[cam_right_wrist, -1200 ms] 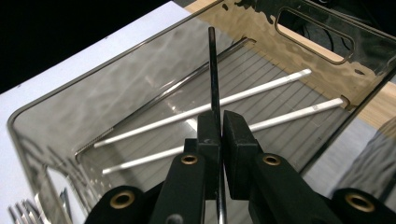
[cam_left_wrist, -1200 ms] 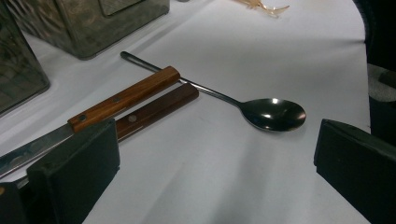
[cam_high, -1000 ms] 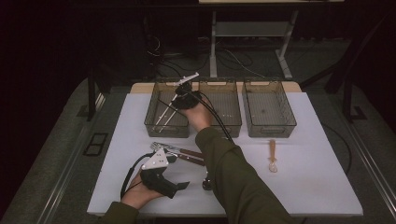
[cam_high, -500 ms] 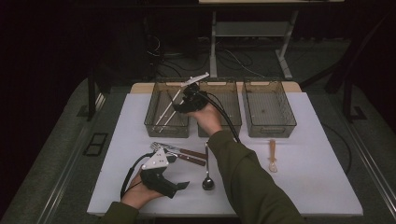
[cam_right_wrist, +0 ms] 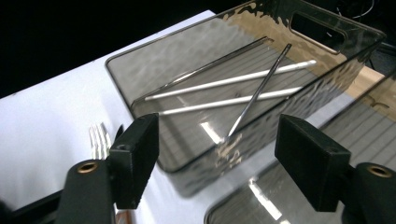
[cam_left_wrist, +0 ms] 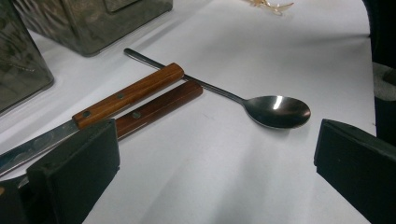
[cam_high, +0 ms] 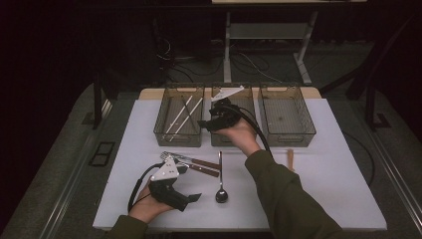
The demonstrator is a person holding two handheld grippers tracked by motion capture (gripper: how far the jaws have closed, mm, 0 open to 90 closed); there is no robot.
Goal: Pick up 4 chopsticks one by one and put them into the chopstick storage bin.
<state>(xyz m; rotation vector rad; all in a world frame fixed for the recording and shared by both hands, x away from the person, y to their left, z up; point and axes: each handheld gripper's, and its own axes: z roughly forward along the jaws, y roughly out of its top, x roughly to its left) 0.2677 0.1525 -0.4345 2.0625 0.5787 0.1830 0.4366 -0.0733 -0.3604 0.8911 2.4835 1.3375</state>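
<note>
Now the right gripper (cam_high: pixel 205 123) hangs over the bins, jaws wide with nothing between them, having just opened. Its dropped metal stick (cam_right_wrist: pixel 258 93) lies slanted across two white chopsticks (cam_right_wrist: pixel 224 91) in the left bin (cam_high: pixel 164 134). The spoon (cam_high: pixel 221 193) lies nearer the left gripper (cam_high: pixel 191 199), off to that gripper's right, handle pointing at the bins. That gripper waits open too.

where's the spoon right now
In the high view the spoon lies on the white table, bowl toward the person, right of the two wooden-handled utensils and just right of the left gripper.
</note>
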